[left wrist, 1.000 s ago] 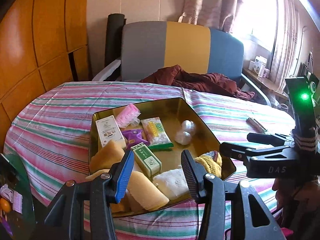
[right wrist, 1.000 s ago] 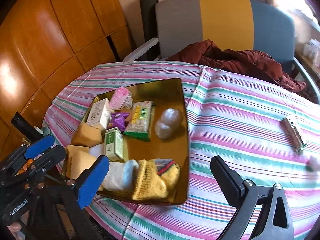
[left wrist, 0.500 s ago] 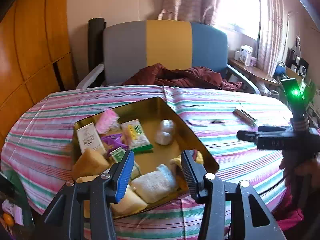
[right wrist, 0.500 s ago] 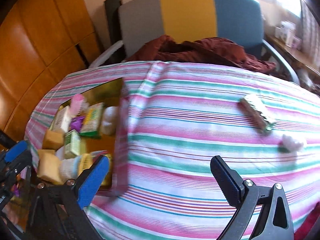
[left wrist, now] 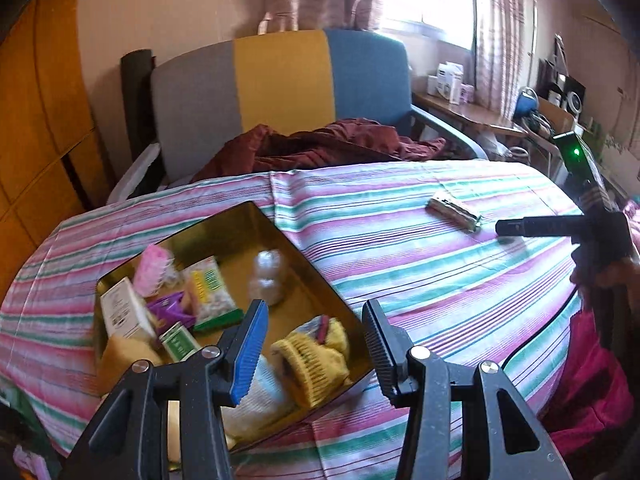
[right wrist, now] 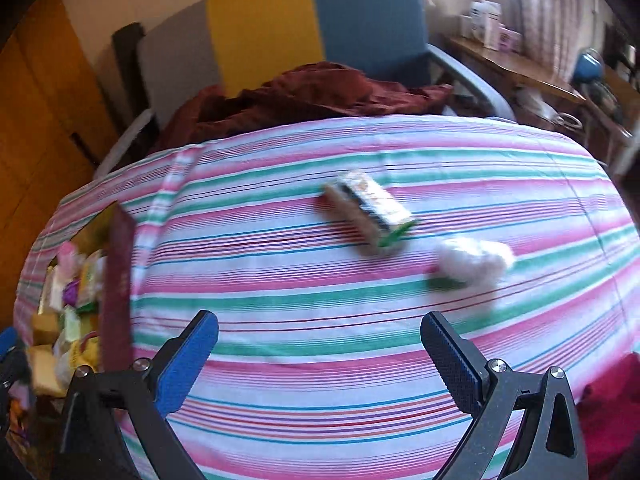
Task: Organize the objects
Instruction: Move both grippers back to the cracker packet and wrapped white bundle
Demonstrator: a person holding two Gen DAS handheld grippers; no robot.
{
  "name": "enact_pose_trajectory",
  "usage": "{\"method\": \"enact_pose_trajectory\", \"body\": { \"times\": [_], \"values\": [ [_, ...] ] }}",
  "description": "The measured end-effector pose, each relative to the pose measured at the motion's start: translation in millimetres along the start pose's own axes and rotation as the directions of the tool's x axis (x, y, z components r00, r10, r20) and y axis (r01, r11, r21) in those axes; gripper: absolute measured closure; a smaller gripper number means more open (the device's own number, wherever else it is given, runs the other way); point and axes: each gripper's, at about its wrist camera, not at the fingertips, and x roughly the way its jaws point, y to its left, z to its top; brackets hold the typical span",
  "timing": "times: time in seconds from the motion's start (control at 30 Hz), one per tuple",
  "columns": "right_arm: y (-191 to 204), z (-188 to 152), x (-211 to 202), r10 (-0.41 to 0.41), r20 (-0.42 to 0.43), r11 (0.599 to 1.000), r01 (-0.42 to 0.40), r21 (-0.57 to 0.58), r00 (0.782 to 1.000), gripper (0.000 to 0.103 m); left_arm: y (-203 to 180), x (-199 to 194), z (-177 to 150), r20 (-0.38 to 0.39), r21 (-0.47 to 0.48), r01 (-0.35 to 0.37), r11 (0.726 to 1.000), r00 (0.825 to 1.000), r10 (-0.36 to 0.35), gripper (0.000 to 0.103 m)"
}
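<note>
A gold tin tray [left wrist: 276, 222] sits on the striped tablecloth, holding a yellow knit sock [left wrist: 316, 360], a white packet [left wrist: 268, 276], boxes and snack packs. My left gripper [left wrist: 314, 344] is open and empty, just above the tray's near edge. My right gripper [right wrist: 320, 354] is open and empty over the cloth; it also shows in the left wrist view [left wrist: 504, 227]. A wrapped snack bar [right wrist: 368, 210] and a white cotton-like bundle [right wrist: 474, 260] lie loose on the cloth ahead of it. The tray's edge [right wrist: 116, 280] shows at the left.
A grey, yellow and blue chair [left wrist: 280, 88] with a maroon cloth [left wrist: 328, 144] on it stands behind the round table. A cluttered desk [left wrist: 480, 112] stands at the right by the window. Wood panelling [left wrist: 40, 120] is at the left.
Both grippers have swung to the right. The right wrist view has left the tray and now faces the snack bar and white bundle. Both stay open.
</note>
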Motion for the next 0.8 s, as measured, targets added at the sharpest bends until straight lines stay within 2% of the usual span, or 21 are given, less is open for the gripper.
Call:
{"method": "enact_pose_trajectory", "body": {
  "times": [0.43,0.8],
  "values": [
    [-92,15,29,-0.084,-0.013,0.987,0.085,0.139,0.996,0.001,-44,33,20,-0.059,0.073,0.093,0.993,0.994,-0.088,0.054],
    [-119,22,64,-0.105,-0.015,0.981,0.106,0.165,0.994,0.002,-79,73,41,-0.147,0.059,0.189,0.98,0.973,-0.179,0.054]
  ]
}}
